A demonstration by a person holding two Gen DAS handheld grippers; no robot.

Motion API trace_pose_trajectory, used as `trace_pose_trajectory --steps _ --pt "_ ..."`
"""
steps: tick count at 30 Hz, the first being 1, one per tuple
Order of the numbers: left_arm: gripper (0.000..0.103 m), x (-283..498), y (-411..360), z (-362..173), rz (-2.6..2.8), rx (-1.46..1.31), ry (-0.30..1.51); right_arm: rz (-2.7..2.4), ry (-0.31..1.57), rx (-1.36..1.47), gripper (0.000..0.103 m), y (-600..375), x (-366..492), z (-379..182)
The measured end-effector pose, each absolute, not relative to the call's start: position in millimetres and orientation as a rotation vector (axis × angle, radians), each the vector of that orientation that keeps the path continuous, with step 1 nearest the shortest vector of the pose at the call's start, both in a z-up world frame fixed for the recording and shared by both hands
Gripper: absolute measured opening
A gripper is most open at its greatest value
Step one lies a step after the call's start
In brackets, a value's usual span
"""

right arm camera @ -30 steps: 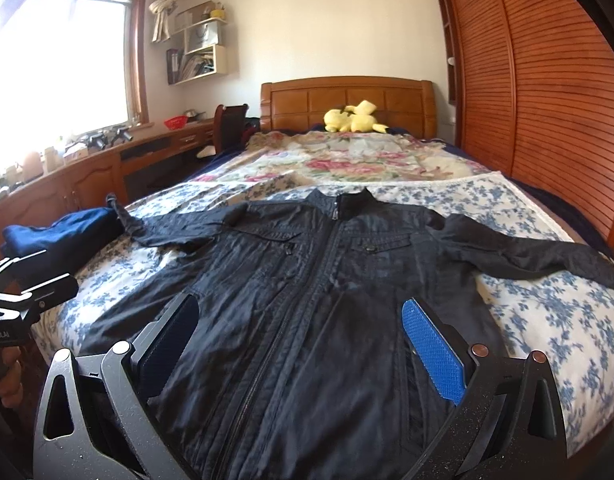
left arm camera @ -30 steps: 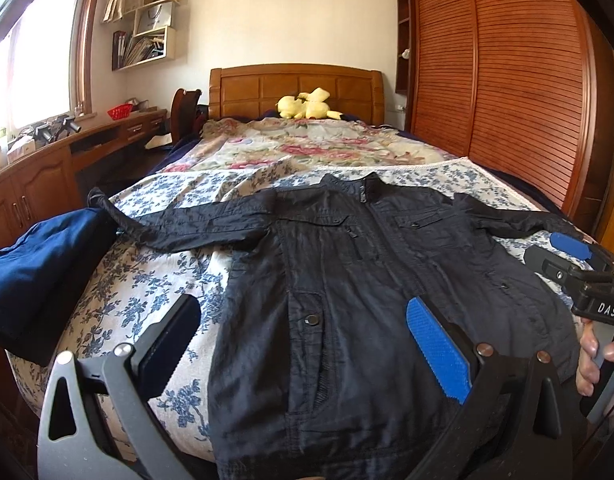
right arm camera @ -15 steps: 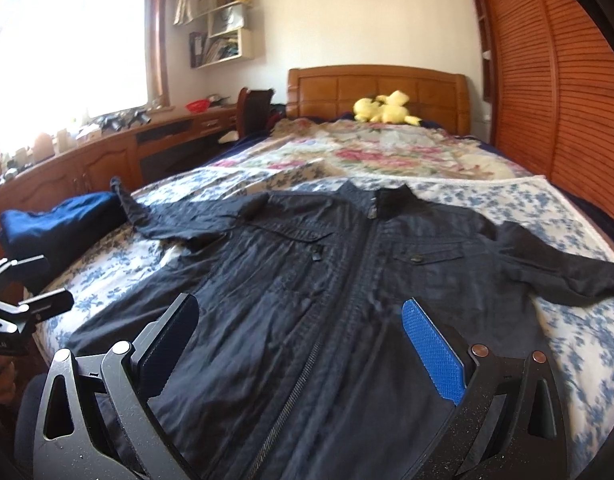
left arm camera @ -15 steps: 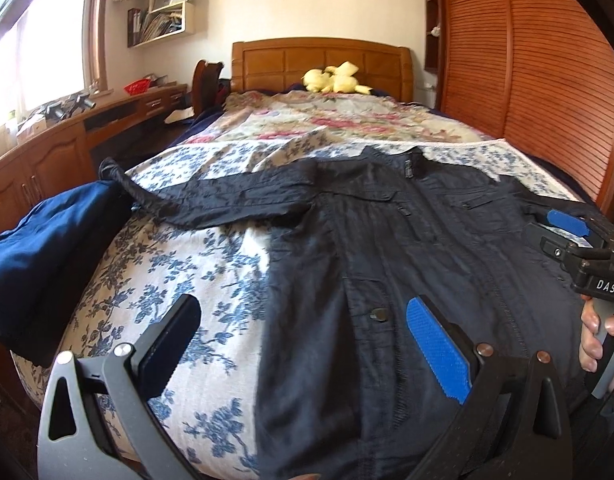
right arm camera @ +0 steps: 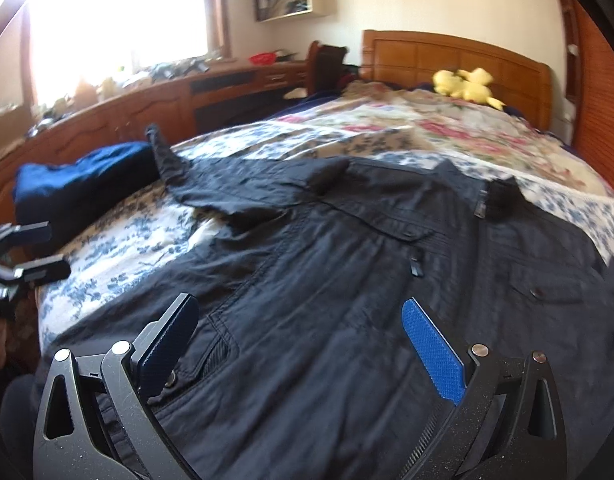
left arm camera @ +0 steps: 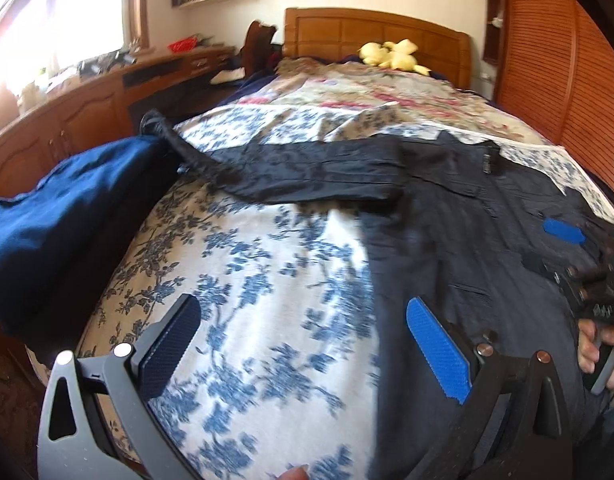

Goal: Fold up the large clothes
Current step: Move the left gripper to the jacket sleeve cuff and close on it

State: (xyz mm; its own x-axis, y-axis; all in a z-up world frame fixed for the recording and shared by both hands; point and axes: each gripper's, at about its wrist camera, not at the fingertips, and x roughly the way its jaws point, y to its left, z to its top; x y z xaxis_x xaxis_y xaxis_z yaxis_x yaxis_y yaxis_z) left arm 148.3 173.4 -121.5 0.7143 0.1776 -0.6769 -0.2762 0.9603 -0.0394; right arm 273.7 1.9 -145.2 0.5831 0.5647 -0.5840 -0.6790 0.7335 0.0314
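**On the bed: black jacket spread flat, both tools released**

Across the wide bed with its blue-flowered white cover [left arm camera: 267, 272] I see the large black zip-front jacket [right arm camera: 347, 280] lying face up, collar toward the wooden headboard [right arm camera: 447, 56], one sleeve stretched out toward the folded dark blue garment [left arm camera: 59, 216] at the bed's left edge. My right gripper [right arm camera: 299, 344] hovers low over the jacket's lower front, fingers spread wide, nothing between them. My left gripper [left arm camera: 303, 344] hangs over the bare cover just beside the jacket's left edge, likewise spread and empty. From the left wrist view, a hand [left arm camera: 599, 344] at the right border grips the other tool's handle. A yellow plush toy [right arm camera: 467, 84] sits by the headboard.
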Motion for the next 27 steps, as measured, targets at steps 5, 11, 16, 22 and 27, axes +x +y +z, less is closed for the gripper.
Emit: trace_pose_trajectory --steps 5,11,16,22,27 --pt "0.103 176.1 204.0 -130.3 0.243 -0.205 0.771 0.771 0.634 -0.220 0.103 5.1 275.8 -161.3" --pt "0.103 218.6 236.0 -141.0 0.228 -0.243 0.783 0.756 0.621 -0.269 0.103 11.9 270.2 -170.0" --pt "0.103 265.7 270.3 -147.8 0.255 -0.247 0.818 0.751 0.633 -0.273 0.103 13.0 272.8 -173.2" --pt "0.092 312.2 307.0 -147.1 0.279 -0.284 0.807 0.749 0.632 -0.276 0.103 13.3 273.5 -173.9" --pt "0.085 339.1 335.7 -154.2 0.338 -0.327 0.803 0.754 0.637 -0.278 0.103 12.9 272.6 -174.0"
